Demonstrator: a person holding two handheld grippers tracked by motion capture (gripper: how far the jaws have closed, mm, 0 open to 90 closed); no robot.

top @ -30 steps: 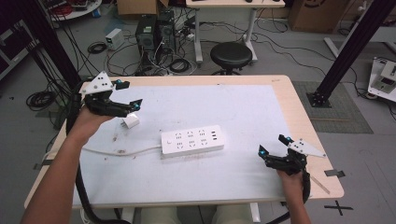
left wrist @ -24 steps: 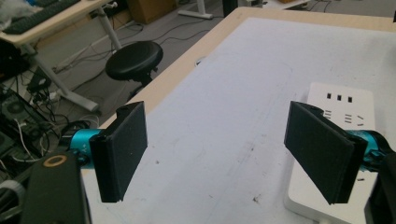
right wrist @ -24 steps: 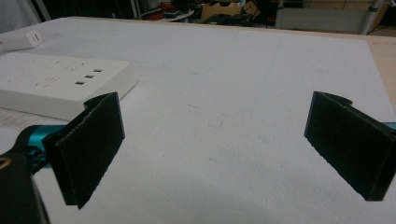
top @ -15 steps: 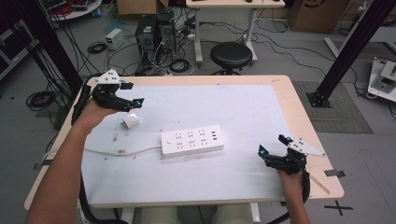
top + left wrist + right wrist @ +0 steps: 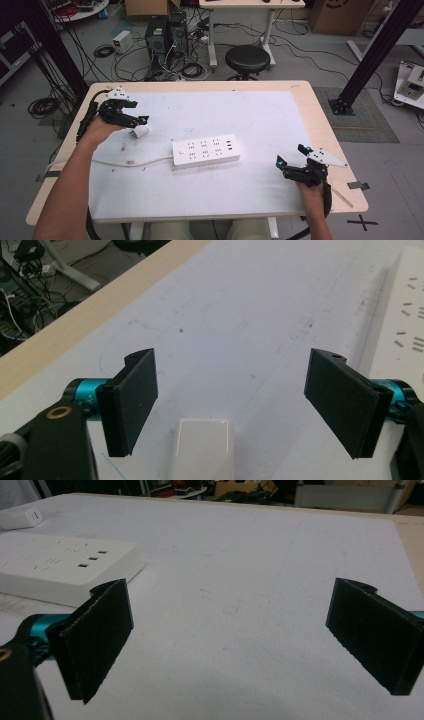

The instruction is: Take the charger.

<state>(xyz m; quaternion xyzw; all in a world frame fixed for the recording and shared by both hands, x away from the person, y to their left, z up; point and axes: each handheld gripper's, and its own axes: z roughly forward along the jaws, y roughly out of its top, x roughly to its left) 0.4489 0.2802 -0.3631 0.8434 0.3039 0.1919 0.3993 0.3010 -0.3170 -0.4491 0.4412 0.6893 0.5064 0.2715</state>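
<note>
A small white adapter (image 5: 141, 131) lies on the white mat at the left, apart from the white power strip (image 5: 206, 150) in the middle, whose cord runs off to the left. My left gripper (image 5: 138, 112) hovers just behind the adapter, open. In the left gripper view the adapter (image 5: 202, 447) sits low between the spread jaws of my left gripper (image 5: 231, 385), touching neither, with the power strip (image 5: 400, 315) at the right edge. My right gripper (image 5: 291, 155) rests open near the front right. The right gripper view has my right gripper (image 5: 230, 630) holding nothing, and the power strip (image 5: 65, 572) at the left.
The white mat (image 5: 250, 115) covers most of the wooden table (image 5: 320, 120). Beyond the far edge are a black stool (image 5: 246, 59), computer cases and tangled cables on the floor. A black frame post (image 5: 372, 55) stands at the right.
My left hand shifted a little and turned over the adapter, jaws staying open. The adapter, power strip and right gripper have not moved.
</note>
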